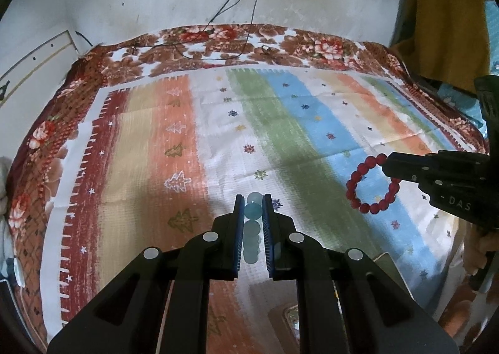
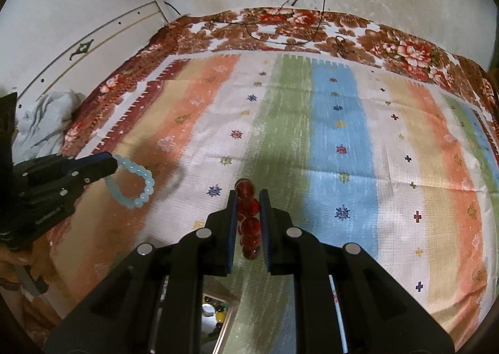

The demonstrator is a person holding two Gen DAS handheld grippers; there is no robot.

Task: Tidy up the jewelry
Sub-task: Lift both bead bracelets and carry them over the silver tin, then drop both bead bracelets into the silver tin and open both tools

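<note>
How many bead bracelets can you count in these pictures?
2: the pale blue bracelet in the left gripper, the red bracelet in the right gripper. Others may be hidden.

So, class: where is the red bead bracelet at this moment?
The red bead bracelet is clamped in the right gripper, hanging above the striped cloth. In the right wrist view, the light blue bead bracelet in the left gripper is to its left.
</note>
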